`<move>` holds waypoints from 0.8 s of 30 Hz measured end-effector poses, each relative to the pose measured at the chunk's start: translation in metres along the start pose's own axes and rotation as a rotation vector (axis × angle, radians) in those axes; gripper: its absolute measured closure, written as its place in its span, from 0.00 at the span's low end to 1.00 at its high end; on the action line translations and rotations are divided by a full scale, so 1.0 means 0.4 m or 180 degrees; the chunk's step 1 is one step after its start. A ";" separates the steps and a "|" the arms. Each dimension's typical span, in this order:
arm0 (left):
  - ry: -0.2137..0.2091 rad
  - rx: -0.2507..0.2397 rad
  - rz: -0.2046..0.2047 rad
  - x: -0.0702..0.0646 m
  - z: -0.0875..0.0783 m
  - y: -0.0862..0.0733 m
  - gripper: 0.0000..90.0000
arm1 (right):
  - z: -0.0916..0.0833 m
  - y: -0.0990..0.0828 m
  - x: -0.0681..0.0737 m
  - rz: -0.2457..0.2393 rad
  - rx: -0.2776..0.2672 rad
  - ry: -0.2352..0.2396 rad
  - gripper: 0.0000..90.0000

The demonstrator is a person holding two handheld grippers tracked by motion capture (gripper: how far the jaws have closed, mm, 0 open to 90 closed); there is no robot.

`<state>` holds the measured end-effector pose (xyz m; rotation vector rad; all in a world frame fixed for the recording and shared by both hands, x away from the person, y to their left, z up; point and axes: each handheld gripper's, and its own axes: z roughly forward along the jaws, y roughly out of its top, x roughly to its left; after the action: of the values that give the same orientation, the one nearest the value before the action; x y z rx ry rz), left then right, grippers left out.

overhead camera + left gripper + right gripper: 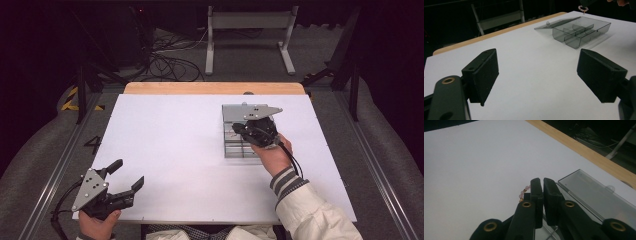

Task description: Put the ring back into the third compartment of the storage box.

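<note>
High view had the right gripper (239, 131) over the smoky clear compartment box (231, 149) on the right half of the white desk (170, 150), right hand (272, 152) behind it. Left gripper (129, 176) sat near the desk's front left corner, well apart from the box.

Right gripper view: fingers (549, 192) were pinched nearly together, gripping a bead string (524, 192) (pale pink beads with small gold ones) that stuck out just left of the fingertips. The box's open lid (596, 195) lay flat just to the right of the fingers, its long edge running parallel with the desk's wooden back edge (584, 150).

Left gripper view: fingers (484, 75) were spread wide, nothing between them. Box (580, 31) stood far ahead and to the right of them, long axis running across the frame, inner dividers visible, lid (554, 23) hinged back on the far side. The beads (583, 9) dangled above the box's far edge.

Floor left of the desk carried a marking that read like "4" (94, 144). No readable writing on the box.
</note>
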<state>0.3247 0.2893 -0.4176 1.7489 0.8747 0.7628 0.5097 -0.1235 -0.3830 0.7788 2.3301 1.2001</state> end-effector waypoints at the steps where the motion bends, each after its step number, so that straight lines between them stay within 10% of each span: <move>1: 0.0002 -0.0002 0.0000 0.000 0.000 0.000 0.20 | -0.002 -0.001 -0.004 0.0011 0.0004 -0.0011 0.97; 24: -0.0008 -0.0001 -0.0027 -0.001 0.002 -0.001 0.20 | -0.030 -0.040 -0.114 0.0247 0.0158 -0.0372 0.97</move>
<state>0.3251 0.2885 -0.4182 1.7446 0.8799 0.7551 0.5329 -0.1674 -0.3854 0.9387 2.2606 1.1011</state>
